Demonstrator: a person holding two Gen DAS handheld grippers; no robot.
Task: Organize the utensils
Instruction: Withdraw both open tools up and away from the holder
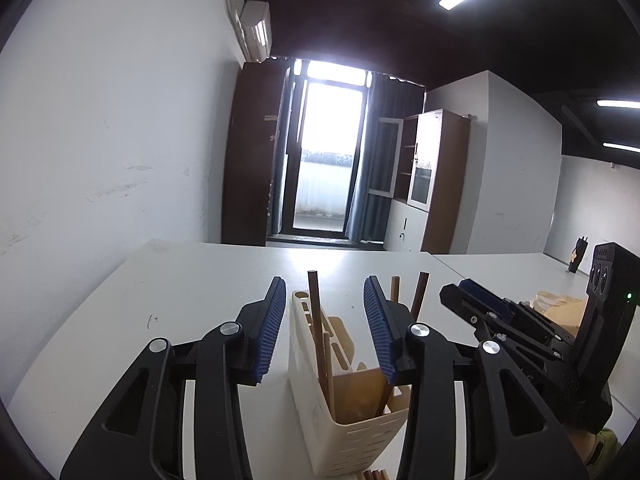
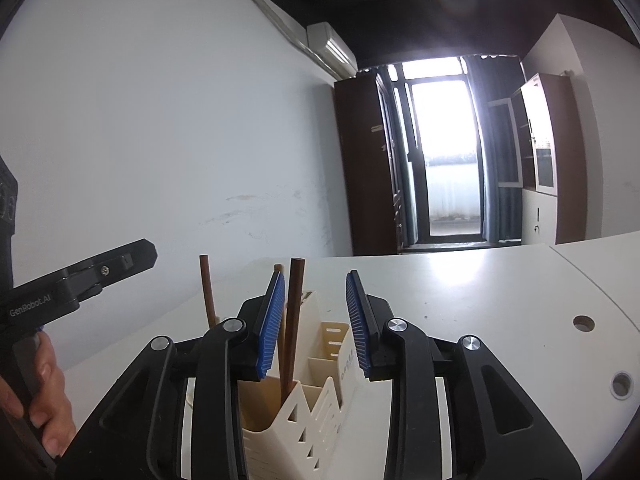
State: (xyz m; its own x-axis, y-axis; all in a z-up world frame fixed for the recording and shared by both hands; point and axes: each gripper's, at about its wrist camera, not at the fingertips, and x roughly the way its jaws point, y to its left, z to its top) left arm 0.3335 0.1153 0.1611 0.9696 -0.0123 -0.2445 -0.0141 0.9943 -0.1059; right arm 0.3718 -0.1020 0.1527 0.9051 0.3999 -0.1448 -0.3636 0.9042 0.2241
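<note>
tabletop holes only in right view

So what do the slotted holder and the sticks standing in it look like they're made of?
Holder: looks like cream moulded plastic, matte, with punched slot vents and thin divider walls. Sticks: probably wood or bamboo chopsticks, dark brown and smooth with squared ends; a varnish or stain is likely, but I can't confirm.

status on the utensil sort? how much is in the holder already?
Done: several brown sticks stand upright in the cream holder on the table. In hand: nothing. The left hand-held gripper and right hand-held gripper both flank the holder with pads clear of it. Left: at least a few stick ends show at the holder's base in the left view; anything else is out of frame.
</note>
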